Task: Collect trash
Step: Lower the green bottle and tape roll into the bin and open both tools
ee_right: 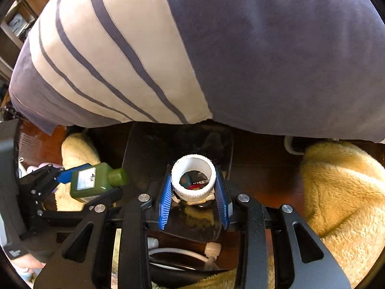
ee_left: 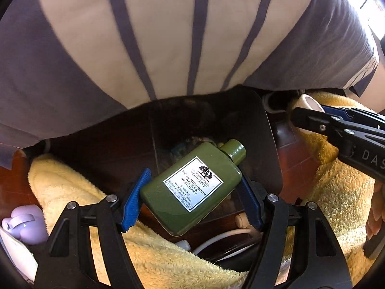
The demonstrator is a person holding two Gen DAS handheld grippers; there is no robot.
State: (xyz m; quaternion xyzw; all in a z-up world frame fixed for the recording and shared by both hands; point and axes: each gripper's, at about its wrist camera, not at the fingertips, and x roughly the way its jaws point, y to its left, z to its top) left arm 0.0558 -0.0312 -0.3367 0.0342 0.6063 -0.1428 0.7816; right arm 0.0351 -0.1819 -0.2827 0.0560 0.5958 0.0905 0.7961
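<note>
Left wrist view: a person's striped shirt (ee_left: 168, 36) fills the upper half and hides whatever lies behind it. Below it stands a dark bin (ee_left: 264, 125), its inside in shadow; something pale and bluish shows at the bottom, too dim to name. The left claw (ee_left: 192, 200) grips one green bottle (ee_left: 192, 187), its two blue pads pressed on the bottle's sides, cap pointing up and right. The bottle hangs over the bin's mouth. One white label is on it. Yellow fleece (ee_left: 72, 192) lies to both sides; the lower part is cut off by the claw's black frame. A lilac thing (ee_left: 24, 226) at lower left is partly out of frame. A white cable (ee_left: 226, 236) runs under the bottle. At right, the right claw (ee_left: 310, 110) comes in from the edge with one white cup (ee_left: 310, 102) mostly hidden behind its fingers.

Right wrist view: the shirt (ee_right: 264, 48) again covers the top. The right claw (ee_right: 193, 192) stands narrow, pinching the white cup (ee_right: 193, 180) between two blue pads; the cup's mouth faces the camera, and dark scraps inside are hard to read. It sits over the bin (ee_right: 180, 139). At left the left claw (ee_right: 81, 187) holds the bottle (ee_right: 93, 180), one pad hidden behind it. Fleece (ee_right: 341, 192) lies at right.
</note>
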